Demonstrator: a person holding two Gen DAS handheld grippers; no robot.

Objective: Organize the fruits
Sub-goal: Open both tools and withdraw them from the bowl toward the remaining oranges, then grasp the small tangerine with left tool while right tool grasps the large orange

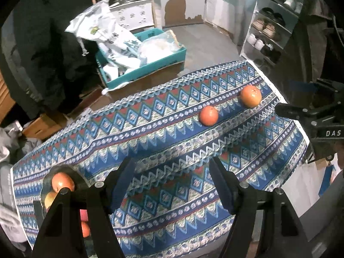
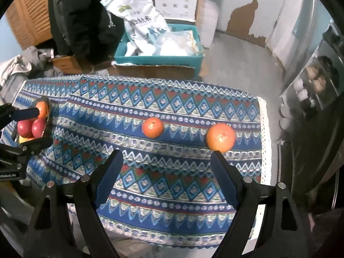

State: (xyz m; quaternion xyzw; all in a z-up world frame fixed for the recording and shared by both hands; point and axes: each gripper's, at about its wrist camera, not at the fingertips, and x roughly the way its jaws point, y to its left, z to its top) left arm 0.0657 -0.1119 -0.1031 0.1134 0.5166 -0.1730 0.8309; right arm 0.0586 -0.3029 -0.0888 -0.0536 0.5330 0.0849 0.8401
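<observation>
Two orange fruits lie on the patterned tablecloth: a smaller one (image 1: pixel 208 115) (image 2: pixel 152 127) and a larger one (image 1: pixel 250 96) (image 2: pixel 220 137) near the table's right edge. A dark bowl (image 1: pixel 46 181) (image 2: pixel 47 116) at the table's left end holds several red, orange and yellow fruits (image 1: pixel 62 181) (image 2: pixel 37 128). My left gripper (image 1: pixel 172 169) is open and empty above the cloth, right of the bowl. My right gripper (image 2: pixel 166 159) is open and empty, its right finger (image 2: pixel 223 176) just in front of the larger orange. The left gripper's fingers also show by the bowl in the right wrist view (image 2: pixel 30 112).
The tablecloth (image 1: pixel 163 142) (image 2: pixel 172 107) covers a small table. Beyond its far edge stands a teal box (image 1: pixel 150 68) (image 2: pixel 159 60) with white bags on cardboard. A shoe rack (image 1: pixel 273 23) stands at right. A person in dark clothes (image 1: pixel 43 43) stands at the far left.
</observation>
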